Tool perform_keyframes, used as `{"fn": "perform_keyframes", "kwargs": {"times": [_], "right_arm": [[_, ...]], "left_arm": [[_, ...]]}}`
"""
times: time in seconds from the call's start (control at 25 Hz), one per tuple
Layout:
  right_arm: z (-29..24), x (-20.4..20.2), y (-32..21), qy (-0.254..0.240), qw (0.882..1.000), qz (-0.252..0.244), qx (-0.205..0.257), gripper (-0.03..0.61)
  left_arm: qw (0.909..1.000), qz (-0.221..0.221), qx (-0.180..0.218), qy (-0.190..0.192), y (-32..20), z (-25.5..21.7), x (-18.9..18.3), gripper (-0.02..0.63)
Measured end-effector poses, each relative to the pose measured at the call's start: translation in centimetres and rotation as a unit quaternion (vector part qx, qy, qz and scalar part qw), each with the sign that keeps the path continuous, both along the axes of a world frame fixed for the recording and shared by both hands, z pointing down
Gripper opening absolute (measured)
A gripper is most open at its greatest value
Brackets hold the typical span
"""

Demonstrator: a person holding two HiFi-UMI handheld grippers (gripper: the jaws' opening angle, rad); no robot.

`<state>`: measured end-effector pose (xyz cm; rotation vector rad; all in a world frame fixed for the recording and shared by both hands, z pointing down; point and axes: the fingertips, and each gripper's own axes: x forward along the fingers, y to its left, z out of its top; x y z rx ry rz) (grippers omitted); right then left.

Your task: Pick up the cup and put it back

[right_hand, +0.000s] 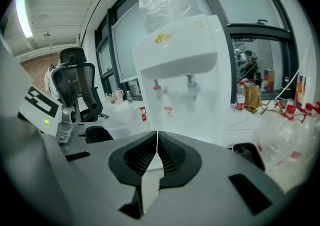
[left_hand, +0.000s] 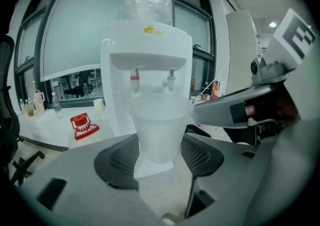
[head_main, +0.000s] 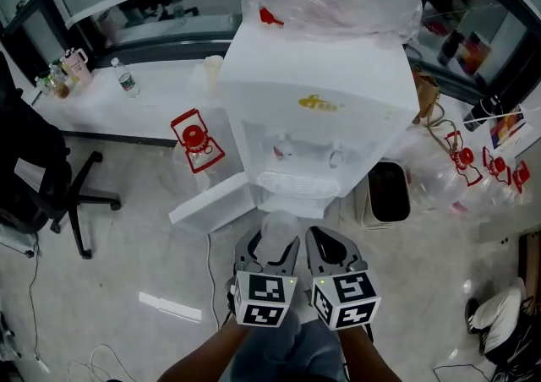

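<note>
in front of the white water dispenser (head_main: 321, 101), above the floor, the translucent plastic cup (left_hand: 159, 129) is clamped between the jaws of the left gripper (head_main: 272, 242), rim up and near upright, not yet over the drip tray (head_main: 296, 184). the right gripper (right_hand: 156, 156) is just beside it with its jaws pressed together and nothing between them. i think the main danger is the cup itself: its wall looks thin and soft, so a harder squeeze could bend it and a looser one could let it slide out. the tray is a narrow ledge under the two taps (left_hand: 152, 77), so a cup set too near its front edge may tip off, and one brought in too high may hit the taps. the open cabinet door (head_main: 211, 203) sticks out low on the left, and the right gripper, so close, could bump the cup. the room straight ahead is free; the trash bin (head_main: 389, 193) stands to the right of the dispenser, clear of this way.
</note>
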<state>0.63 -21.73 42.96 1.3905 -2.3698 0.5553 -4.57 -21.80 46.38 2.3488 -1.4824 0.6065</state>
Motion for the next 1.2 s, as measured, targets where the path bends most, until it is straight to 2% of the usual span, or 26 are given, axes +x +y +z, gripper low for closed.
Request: {"fn": "perform_keyframes", "kwargs": {"times": [0.2, 0.64, 0.96, 1.2], "right_arm": [[5.3, 0.6, -1.3, -0.011, 1.0, 0.006, 0.014, 0.021], [16.0, 2.2, -4.9, -0.021, 0.999, 0.014, 0.042, 0.021], [21.8, 4.4, -7.3, -0.014, 0.997, 0.033, 0.068, 0.021], [25.5, 3.8, -8.4, -0.01, 0.996, 0.03, 0.079, 0.021]], "left_arm": [[1.0, -0.002, 0.004, -0.006, -1.3, 5.8, 0.2, 0.264], [0.9979, 0.044, 0.023, -0.042, -4.4, 17.2, 2.6, 0.264], [0.9971, 0.051, 0.04, -0.039, -7.3, 24.2, 4.1, 0.264], [0.9973, 0.05, 0.037, -0.039, -8.0, 28.0, 3.5, 0.264]]}}
